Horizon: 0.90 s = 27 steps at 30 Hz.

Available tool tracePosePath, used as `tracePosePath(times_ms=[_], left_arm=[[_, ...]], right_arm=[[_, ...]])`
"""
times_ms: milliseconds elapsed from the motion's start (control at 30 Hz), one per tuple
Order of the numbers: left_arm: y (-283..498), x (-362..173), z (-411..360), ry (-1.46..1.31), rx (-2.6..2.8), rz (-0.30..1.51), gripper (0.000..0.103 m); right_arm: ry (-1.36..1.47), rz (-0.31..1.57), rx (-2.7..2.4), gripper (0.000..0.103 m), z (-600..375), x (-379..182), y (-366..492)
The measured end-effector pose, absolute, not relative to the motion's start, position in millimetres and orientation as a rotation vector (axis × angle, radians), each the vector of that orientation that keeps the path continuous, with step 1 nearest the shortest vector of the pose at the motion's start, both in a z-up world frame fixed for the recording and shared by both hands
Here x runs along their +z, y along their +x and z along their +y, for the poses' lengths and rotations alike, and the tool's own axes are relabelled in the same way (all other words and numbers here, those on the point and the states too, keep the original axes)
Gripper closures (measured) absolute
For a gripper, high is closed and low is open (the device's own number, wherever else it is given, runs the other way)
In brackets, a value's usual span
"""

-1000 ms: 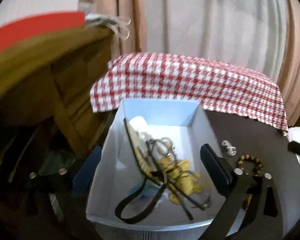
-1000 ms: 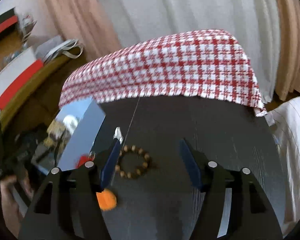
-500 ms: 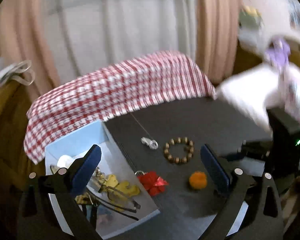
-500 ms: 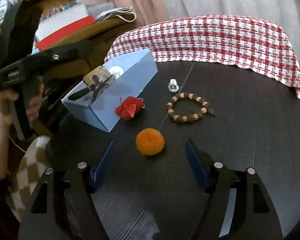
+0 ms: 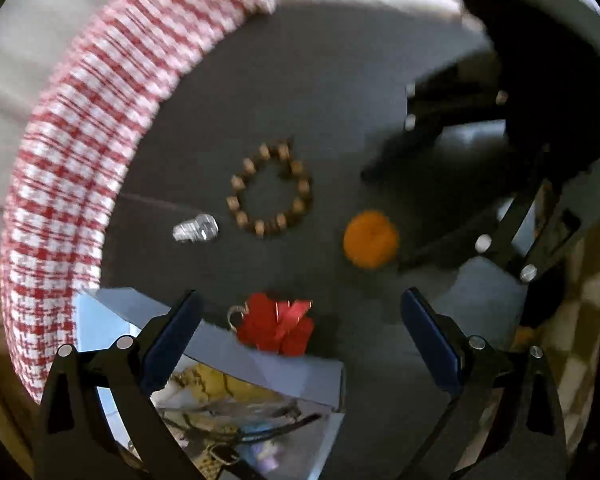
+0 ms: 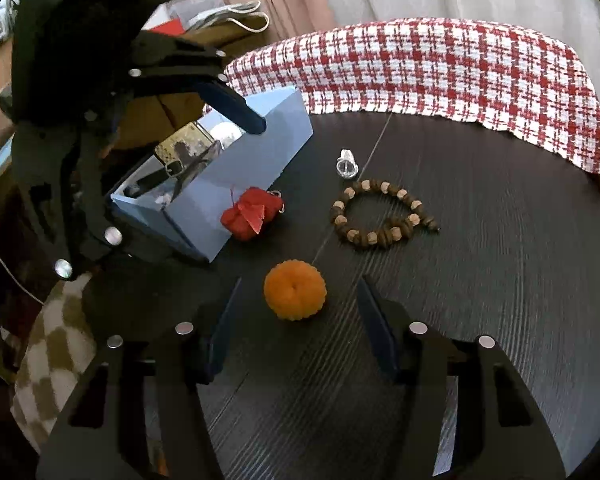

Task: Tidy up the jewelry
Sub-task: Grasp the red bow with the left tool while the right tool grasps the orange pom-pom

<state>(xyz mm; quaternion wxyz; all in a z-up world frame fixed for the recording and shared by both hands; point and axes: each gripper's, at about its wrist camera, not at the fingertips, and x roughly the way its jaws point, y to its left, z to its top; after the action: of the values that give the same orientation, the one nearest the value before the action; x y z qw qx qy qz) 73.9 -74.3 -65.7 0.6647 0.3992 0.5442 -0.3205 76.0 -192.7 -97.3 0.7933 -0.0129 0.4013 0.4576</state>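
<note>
A light blue box (image 6: 236, 168) holding several jewelry pieces stands at the table's left; it also shows in the left wrist view (image 5: 284, 376). On the dark table lie a red ornament (image 6: 250, 214) (image 5: 276, 324) against the box, an orange pompom (image 6: 295, 295) (image 5: 371, 239), a wooden bead bracelet (image 6: 380, 216) (image 5: 272, 192) and a small clear crystal piece (image 6: 347, 165) (image 5: 196, 229). My left gripper (image 5: 300, 332) is open, above the red ornament and the box edge. My right gripper (image 6: 298, 312) is open, its fingers either side of the orange pompom.
A red-and-white checked cloth (image 6: 440, 68) covers the far part of the round dark table (image 6: 500, 280). Curtains hang behind. A wooden shelf with books and bags (image 6: 220, 20) stands at the left. A checked brown fabric (image 6: 56, 344) lies at the lower left.
My left gripper has swung over the table and tilted down, now above the red ornament. My right gripper has moved forward, bringing the orange pompom between its fingers.
</note>
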Motion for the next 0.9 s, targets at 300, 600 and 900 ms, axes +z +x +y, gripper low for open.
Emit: tracePosePath(times_ms=[300, 600, 900], left_arm=[[88.6, -102.6, -73.4, 1.001, -0.716, 1.422, 0.014], [79.3, -122.5, -62.3, 1.148, -0.656, 1.484, 0.013], [91.9, -123.8, -74.9, 1.118, -0.61, 1.484, 0.035]], right_arm=[[-0.047, 0.888, 0.985, 0.059, -180.9, -107.6, 76.3], [-0.05, 0.889, 0.999, 0.07, -179.5, -107.6, 77.4], [0.042, 0.934, 0.998, 0.07, -192.9, -108.6, 83.0]])
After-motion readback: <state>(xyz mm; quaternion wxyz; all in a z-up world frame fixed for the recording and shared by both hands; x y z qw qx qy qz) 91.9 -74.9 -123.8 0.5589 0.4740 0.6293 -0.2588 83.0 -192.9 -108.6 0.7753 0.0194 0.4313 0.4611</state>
